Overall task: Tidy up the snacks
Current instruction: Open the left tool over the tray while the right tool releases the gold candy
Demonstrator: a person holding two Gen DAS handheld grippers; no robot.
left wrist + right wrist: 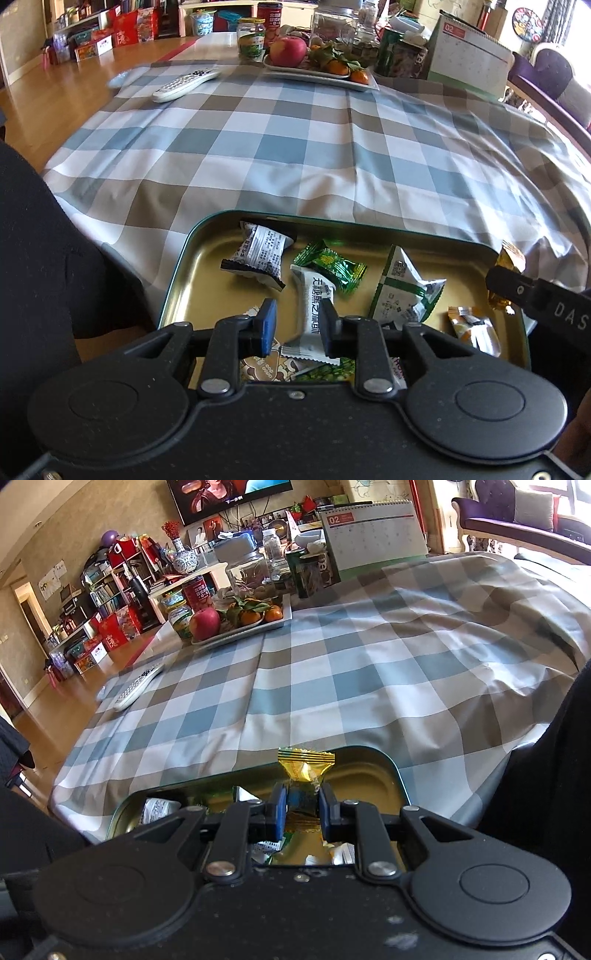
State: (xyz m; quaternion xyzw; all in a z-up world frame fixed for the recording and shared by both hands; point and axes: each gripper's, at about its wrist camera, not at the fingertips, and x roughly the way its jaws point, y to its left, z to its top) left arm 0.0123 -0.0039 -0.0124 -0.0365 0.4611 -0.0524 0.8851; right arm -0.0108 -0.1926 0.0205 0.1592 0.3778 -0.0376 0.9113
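Observation:
A green-rimmed tin (pixel 258 214) with a gold floor lies on the checked cloth and holds several wrapped snacks. Among them are a black-and-white packet (pixel 258 254), a green candy (pixel 332 264) and a green-and-white packet (pixel 402 291). My left gripper (pixel 297 323) hangs over the tin with its jaws apart. A long white packet (pixel 314 295) lies between them, close to the right pad and clear of the left. My right gripper (pixel 301 803) is shut on a yellow-wrapped candy (pixel 304 768) above the tin's right end (pixel 391 764). The left wrist view shows it too, the right gripper (pixel 498 286) holding the candy (pixel 511 258).
At the table's far side are a white plate (pixel 321 75) with an apple and oranges, a remote control (pixel 184 83), jars, and a desk calendar (pixel 465 55). Dark clothing of the person fills the near left (pixel 37 258). A wide stretch of checked cloth (pixel 295 147) lies beyond the tin.

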